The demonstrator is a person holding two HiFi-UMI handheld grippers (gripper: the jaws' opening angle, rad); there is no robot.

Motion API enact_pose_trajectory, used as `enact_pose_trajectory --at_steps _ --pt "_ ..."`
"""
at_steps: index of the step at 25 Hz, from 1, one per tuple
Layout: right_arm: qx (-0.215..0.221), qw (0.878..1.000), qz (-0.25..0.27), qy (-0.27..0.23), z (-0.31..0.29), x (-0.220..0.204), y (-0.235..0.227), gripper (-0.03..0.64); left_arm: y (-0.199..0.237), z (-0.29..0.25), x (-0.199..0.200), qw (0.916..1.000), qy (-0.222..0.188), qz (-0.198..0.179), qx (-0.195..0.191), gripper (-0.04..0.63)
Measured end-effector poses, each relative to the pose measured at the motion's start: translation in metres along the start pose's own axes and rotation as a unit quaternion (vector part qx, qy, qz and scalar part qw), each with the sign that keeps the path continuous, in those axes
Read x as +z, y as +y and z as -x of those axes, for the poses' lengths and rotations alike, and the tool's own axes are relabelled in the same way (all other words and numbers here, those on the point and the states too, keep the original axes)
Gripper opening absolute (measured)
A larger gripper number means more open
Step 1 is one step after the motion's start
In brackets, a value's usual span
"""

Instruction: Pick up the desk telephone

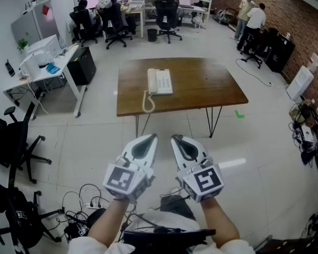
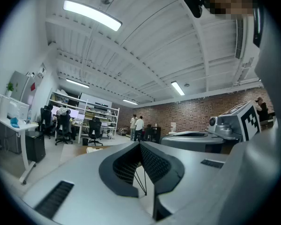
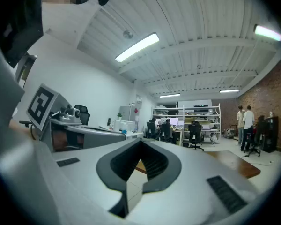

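The left claw (image 1: 150, 137) and right claw (image 1: 176, 138) are both closed tight and empty, well apart from the white desk telephone (image 1: 159, 81) on the brown surface (image 1: 212, 83), so unless they open they might just push it or snag its curly cord (image 1: 147, 102).

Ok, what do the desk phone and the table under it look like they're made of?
The desk telephone: probably plastic, off-white, smooth moulded casing with a coiled cord. The table top: looks like wood or wood veneer, brown, low sheen. Its legs: thin dark bent rods, likely metal.
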State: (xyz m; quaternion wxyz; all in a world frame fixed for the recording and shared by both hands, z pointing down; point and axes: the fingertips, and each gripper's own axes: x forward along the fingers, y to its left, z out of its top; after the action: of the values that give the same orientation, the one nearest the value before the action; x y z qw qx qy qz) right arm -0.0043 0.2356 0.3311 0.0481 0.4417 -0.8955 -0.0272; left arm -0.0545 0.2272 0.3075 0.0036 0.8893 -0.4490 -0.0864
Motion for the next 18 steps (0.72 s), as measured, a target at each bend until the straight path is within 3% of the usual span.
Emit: enact_pose_trajectory --at_steps 4,18 --pt "0.003 1.000 0.026 -0.007 -0.004 -0.002 -0.003 0.005 0.005 -0.004 -0.002 1.0000 0.001 -0.002 0.002 0.000" --pt "-0.007 1.000 0.002 -0.002 -0.045 -0.005 -0.038 0.004 0.033 -0.047 -0.014 0.9998 0.017 -0.009 0.004 0.000"
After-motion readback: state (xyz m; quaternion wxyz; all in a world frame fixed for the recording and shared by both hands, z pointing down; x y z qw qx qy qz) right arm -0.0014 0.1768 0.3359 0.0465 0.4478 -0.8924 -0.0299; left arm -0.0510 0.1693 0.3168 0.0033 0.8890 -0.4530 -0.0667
